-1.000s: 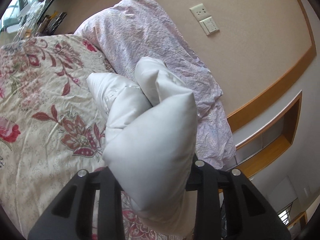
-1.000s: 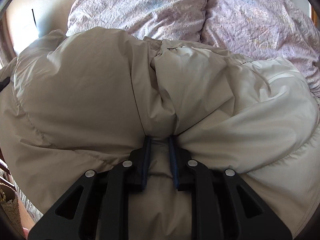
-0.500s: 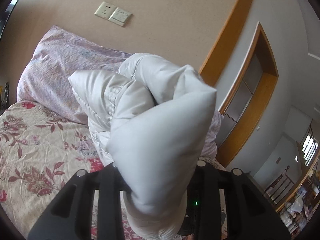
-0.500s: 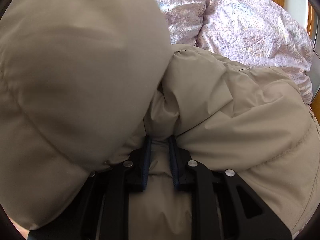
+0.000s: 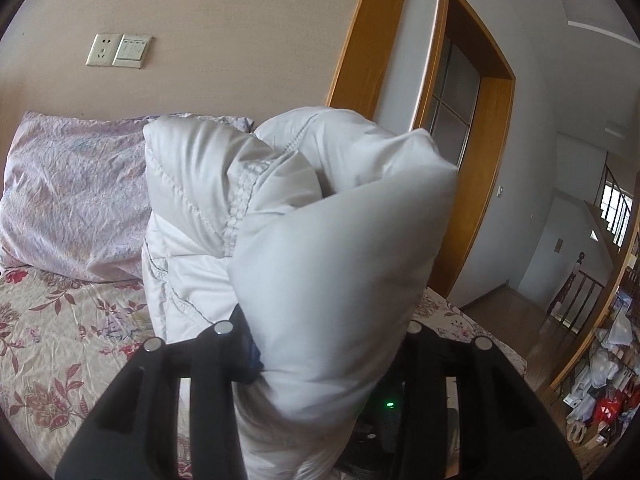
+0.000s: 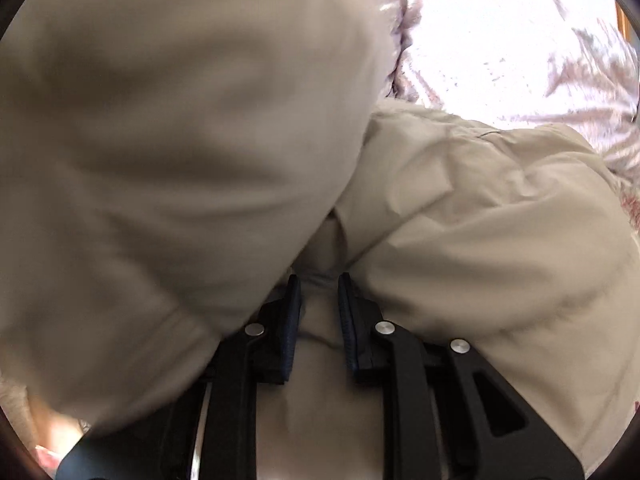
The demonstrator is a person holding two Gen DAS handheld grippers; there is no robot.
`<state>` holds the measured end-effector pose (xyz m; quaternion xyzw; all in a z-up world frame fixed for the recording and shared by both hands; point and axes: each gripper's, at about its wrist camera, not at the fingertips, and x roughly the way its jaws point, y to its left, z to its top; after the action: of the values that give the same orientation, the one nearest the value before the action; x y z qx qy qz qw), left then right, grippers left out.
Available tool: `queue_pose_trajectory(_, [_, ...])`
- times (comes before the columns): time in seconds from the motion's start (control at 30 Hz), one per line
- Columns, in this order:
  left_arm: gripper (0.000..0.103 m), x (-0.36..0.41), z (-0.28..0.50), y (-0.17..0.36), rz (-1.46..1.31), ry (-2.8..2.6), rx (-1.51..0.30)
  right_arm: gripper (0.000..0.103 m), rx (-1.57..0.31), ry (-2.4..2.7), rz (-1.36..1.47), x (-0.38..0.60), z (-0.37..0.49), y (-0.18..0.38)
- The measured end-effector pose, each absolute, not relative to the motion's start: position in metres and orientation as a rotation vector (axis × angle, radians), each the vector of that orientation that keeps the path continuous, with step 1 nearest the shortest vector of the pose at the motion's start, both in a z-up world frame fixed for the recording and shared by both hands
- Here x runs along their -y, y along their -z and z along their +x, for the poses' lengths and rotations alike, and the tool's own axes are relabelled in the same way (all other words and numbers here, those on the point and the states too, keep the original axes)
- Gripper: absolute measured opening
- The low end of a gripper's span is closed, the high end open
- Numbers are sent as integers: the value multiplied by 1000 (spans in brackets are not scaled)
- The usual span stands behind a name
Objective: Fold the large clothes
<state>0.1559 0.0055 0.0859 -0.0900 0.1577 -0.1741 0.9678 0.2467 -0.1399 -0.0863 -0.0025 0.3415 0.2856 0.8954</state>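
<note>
A pale puffy down jacket [image 5: 332, 248] bulges up between the fingers of my left gripper [image 5: 320, 344], which is shut on a thick fold of it and holds it above the bed. In the right wrist view the same jacket [image 6: 460, 220] fills most of the frame, beige in shadow. My right gripper [image 6: 319, 288] is shut on a pinched fold of it between its blue pads [image 6: 294, 300]. A large blurred bulge of the jacket hangs close to the lens at the left.
The bed has a floral cover [image 5: 68, 332] and lilac crumpled pillows [image 5: 76, 196] at the head, also bright in the right wrist view [image 6: 500, 40]. A beige wall with a socket and switch [image 5: 118, 51], a wooden door frame [image 5: 496, 168] and a hallway stand to the right.
My left gripper has lifted and swung right with the jacket, so the door and hallway come into view. On the right, the jacket has bunched closer and now covers most of the pillows.
</note>
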Motion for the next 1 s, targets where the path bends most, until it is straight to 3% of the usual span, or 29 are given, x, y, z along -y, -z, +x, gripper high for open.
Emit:
queue_pose_trajectory(0.13, [44,16,162,-83,-159,362,-338,30,-624,-556,83,199,235,70])
queue_pose_trajectory(0.27, [47,41,166,-78,-130,382,-358,45,-590,-417,143,257,235,61])
queue_pose_trajectory(1.0, [62,165,216,-6,-4,452,-527,45,-569,-217,317,394,243,44])
